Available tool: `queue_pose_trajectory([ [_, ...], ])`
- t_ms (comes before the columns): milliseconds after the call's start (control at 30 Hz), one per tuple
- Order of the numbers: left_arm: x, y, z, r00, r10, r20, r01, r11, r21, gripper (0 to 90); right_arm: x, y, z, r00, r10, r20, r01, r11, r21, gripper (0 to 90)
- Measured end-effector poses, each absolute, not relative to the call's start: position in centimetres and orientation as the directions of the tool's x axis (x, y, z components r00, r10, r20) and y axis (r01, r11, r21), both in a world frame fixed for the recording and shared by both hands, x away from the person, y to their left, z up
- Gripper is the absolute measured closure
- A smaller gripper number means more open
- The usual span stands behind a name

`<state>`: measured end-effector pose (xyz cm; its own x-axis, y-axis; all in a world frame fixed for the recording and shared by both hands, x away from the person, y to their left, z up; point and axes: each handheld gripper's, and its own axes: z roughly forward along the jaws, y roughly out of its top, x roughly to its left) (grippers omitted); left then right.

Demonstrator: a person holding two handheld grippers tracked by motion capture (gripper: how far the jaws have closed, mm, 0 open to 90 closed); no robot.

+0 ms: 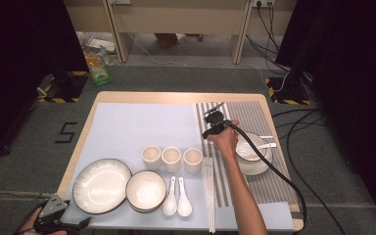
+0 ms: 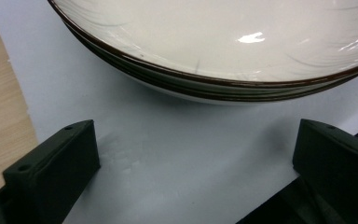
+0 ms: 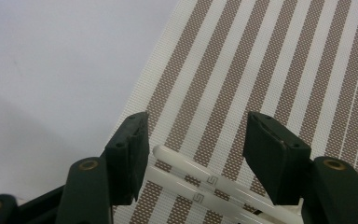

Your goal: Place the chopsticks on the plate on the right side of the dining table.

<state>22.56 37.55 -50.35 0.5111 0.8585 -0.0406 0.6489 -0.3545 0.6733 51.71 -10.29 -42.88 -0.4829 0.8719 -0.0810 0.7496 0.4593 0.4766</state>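
My right gripper (image 1: 214, 116) is held in a hand over the near-left part of the striped placemat (image 1: 259, 117). In the right gripper view its jaws (image 3: 198, 135) stand open, and a pair of white chopsticks (image 3: 200, 182) lies flat on the stripes between them, with no pad pressing on them. My left gripper (image 1: 58, 218) is at the table's near-left corner. It is open (image 2: 198, 140) and empty, just in front of the rim of the large dark-rimmed plate (image 2: 214, 46) (image 1: 102, 185) on the pale blue mat (image 2: 182, 163).
A bowl (image 1: 146, 190), three cups (image 1: 171, 158), two white spoons (image 1: 177, 198) and another pair of long chopsticks (image 1: 209, 200) lie near the table's front. At the right, a bowl on a saucer (image 1: 251, 152) holds a spoon. The gripper's cable (image 1: 274, 171) trails past it.
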Motion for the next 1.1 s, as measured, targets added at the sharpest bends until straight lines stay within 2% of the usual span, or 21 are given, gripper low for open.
queue_pose_trajectory([
  [333, 22.6, 37.6, -50.3, 0.511, 0.858, -0.041, 0.649, -0.355, 0.673, 0.0, 51.8, -11.1, -42.2, -0.458, 0.884, -0.092, 0.755, 0.442, 0.485, 40.1],
  [500, 22.6, 37.5, -50.3, 0.511, 0.859, -0.040, 0.650, -0.355, 0.672, 0.0, 51.2, -10.3, -42.5, -0.505, 0.858, -0.088, 0.734, 0.481, 0.479, 40.0],
  [633, 22.6, 37.5, -50.3, 0.511, 0.859, -0.041, 0.650, -0.354, 0.673, 0.0, 51.1, -10.1, -43.1, -0.513, 0.849, -0.124, 0.735, 0.509, 0.448, 39.4],
  [800, 22.6, 37.5, -50.3, 0.511, 0.859, -0.041, 0.650, -0.355, 0.672, 0.0, 51.1, -10.1, -42.9, -0.515, 0.852, -0.095, 0.731, 0.494, 0.471, 39.6],
  [933, 22.6, 37.5, -50.3, 0.511, 0.859, -0.041, 0.650, -0.355, 0.672, 0.0, 51.6, -10.9, -42.1, -0.480, 0.871, -0.100, 0.737, 0.463, 0.492, 39.5],
  [1100, 22.6, 37.5, -50.3, 0.511, 0.859, -0.041, 0.650, -0.355, 0.673, 0.0, 52.4, -12.8, -41.9, -0.406, 0.907, -0.116, 0.783, 0.410, 0.468, 39.8],
])
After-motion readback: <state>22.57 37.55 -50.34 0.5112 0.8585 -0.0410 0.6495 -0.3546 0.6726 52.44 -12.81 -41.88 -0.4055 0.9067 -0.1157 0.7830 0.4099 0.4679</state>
